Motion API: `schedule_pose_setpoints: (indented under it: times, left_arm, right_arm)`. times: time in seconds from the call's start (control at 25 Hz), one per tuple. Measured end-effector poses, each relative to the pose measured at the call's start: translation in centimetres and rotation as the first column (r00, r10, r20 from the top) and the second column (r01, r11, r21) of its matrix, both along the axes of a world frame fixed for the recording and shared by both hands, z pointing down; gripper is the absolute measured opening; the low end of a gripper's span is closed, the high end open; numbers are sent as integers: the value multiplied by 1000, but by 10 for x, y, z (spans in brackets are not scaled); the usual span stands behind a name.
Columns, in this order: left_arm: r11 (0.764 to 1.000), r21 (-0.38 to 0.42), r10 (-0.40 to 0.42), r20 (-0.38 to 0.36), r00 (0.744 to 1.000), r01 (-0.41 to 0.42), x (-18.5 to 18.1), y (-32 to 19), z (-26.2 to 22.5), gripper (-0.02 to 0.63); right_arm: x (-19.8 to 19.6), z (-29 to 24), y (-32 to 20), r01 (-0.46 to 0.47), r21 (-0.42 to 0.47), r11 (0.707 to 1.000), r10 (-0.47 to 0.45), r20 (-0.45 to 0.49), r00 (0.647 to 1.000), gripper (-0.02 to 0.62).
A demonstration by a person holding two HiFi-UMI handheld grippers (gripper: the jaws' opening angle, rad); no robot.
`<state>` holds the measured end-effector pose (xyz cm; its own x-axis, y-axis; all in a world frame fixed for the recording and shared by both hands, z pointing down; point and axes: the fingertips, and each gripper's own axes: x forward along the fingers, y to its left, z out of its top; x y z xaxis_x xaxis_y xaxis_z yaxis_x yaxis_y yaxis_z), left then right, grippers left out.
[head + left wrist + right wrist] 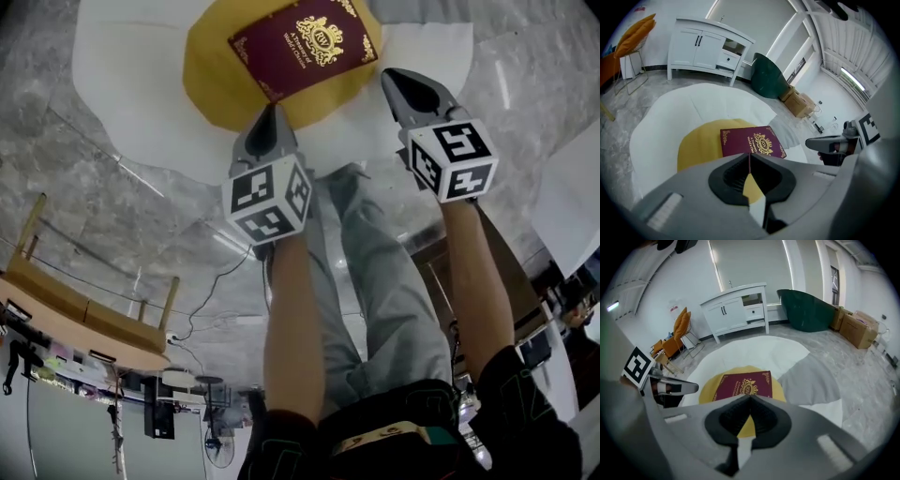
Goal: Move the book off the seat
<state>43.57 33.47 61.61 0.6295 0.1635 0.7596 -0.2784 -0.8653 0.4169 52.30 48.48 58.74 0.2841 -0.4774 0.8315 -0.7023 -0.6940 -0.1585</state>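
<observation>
A maroon book (305,47) with a gold crest lies flat on a round yellow cushion (214,86) on the wide white seat (141,103). My left gripper (272,111) hovers just short of the book's near edge, shut and empty. My right gripper (390,75) hangs beside the book's right corner, also shut with nothing in it. In the left gripper view the book (752,143) lies right beyond the closed left gripper (750,154), with the right gripper (827,144) off to the side. The right gripper view shows the book (743,386) ahead of the closed right gripper (750,397).
A white cabinet (736,310), a dark green tub (806,310), cardboard boxes (860,329) and orange chairs (677,326) stand around the room. A grey pad (811,380) lies on the seat's right side. A wooden bench (84,314) stands on the marble floor. My legs (375,281) are below.
</observation>
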Motion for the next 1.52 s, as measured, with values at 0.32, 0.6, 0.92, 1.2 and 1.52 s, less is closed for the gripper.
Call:
schedule_pose_setpoints:
  times: [0.32,0.6,0.92,1.2,1.52]
  left_arm:
    - [994,-97,-45,5,999,45,17,-15,54,228]
    - [988,-156,0,59,998,10,23,-20,89,295]
    - [973,-227,63,98,993,-39,7,-2,111,289]
    - [985,-155,82,65,995,-71,-12,-36,56,249]
    - [999,-38,-8,-33,999,6,-57,-113,-16,247]
  right_arm:
    - [24,57,-6,41,-56,998,-39,28,999,164]
    - [39,95,-19,62,-88,994,-57,64,996,247]
    - [-7,114,-8,72,-169,983,-41,179,983,221]
    - [-43,60,-25,22,-113,993,-4,154,988,186]
    - [-80,0,-101,62,-21,998,-61,52,997,184]
